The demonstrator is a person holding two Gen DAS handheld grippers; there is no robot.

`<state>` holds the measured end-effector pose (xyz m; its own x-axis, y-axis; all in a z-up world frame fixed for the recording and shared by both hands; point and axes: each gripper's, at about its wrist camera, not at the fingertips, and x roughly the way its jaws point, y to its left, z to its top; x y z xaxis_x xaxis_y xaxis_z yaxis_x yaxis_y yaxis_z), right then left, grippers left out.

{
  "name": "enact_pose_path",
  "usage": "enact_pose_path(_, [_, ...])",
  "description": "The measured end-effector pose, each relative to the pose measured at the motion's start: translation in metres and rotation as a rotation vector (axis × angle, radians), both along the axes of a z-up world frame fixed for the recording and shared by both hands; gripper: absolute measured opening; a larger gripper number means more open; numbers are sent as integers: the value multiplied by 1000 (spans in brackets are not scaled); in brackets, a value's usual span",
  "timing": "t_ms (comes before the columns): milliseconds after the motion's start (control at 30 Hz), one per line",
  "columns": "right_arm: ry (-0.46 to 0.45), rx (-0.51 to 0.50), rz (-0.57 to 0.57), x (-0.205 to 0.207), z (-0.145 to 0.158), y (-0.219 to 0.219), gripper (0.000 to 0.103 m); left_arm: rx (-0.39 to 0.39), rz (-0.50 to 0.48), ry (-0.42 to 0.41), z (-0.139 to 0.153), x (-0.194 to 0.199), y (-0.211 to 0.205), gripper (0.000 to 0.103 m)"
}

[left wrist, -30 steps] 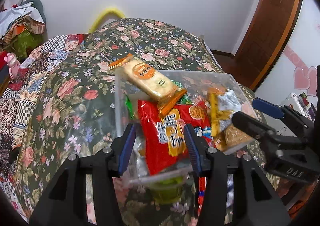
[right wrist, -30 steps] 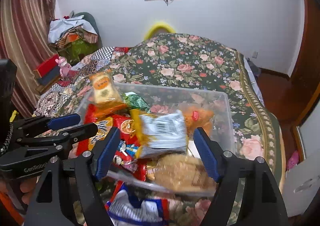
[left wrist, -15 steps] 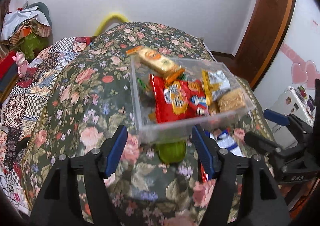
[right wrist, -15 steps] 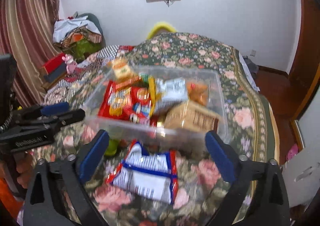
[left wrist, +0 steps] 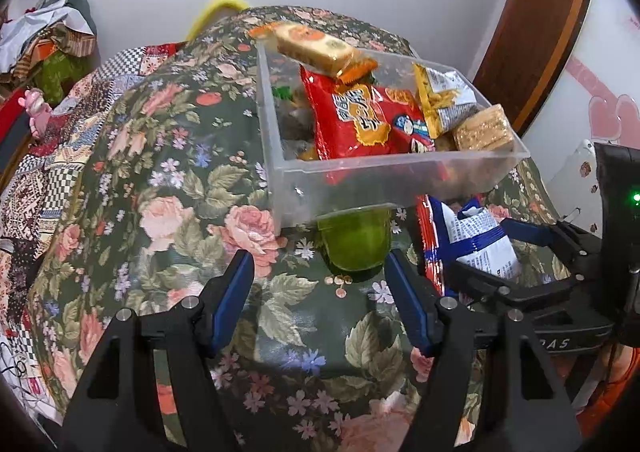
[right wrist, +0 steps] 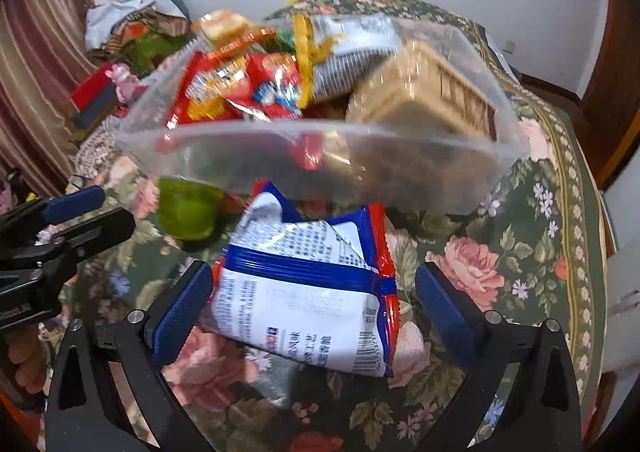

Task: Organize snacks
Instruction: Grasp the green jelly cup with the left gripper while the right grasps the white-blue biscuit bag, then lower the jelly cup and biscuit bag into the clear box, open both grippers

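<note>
- Clear plastic bin [left wrist: 384, 176] sits on the floral bedspread [left wrist: 168, 180], stuffed: red snack bag [left wrist: 360, 120], orange-ended cracker pack [left wrist: 316, 46] lying across the bin's far rim, yellow noodle bag [left wrist: 444, 100], tan wafer block [left wrist: 482, 128].
- Green jelly cup [left wrist: 356, 240] on the bedspread, touching the bin's near wall.
- White-blue packet [right wrist: 308, 292] flat on the bedspread, just in front of the bin, beside the cup.
- Left gripper [left wrist: 318, 300]: jaws part-open, empty, just short of the cup; jaws just opened further.
- Right gripper [right wrist: 314, 308]: jaws wide, straddling the packet, left pad at its edge, right pad clear; not clamped; just opened.
</note>
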<state>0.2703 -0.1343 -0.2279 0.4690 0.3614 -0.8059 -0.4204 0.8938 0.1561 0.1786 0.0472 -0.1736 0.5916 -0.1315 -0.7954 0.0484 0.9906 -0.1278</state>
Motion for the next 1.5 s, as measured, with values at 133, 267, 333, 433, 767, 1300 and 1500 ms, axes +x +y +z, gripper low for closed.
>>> enact_pose_path(133, [21,31,3,5,-8,-3,98,-2,-12,18,-10,9,-7,67])
enact_pose_path(267, [9,56,6,-1,-6,-10,86,-13,-21,30,-16,17,-15,67])
enact_pose_path(333, [-3,59,0,-5,-5,-16,85,-18,-24,34,-19,22,-19,67])
enact_pose_path(433, [-12,73,-6,-12,-3,-24,82,-25,-23,47,-23,28,-23,67])
enact_pose_path(767, [-30,105,-21,-20,5,-40,79,-18,-19,65,-34,34,-31,45])
enact_pose_path(1300, [-122,150,-31,-33,43,-51,79,-15,-29,-44,13,-12,-28,45])
enact_pose_path(1500, [-179,163,-24,-32,62,-50,79,-26,-26,-103,38,-12,-23,45])
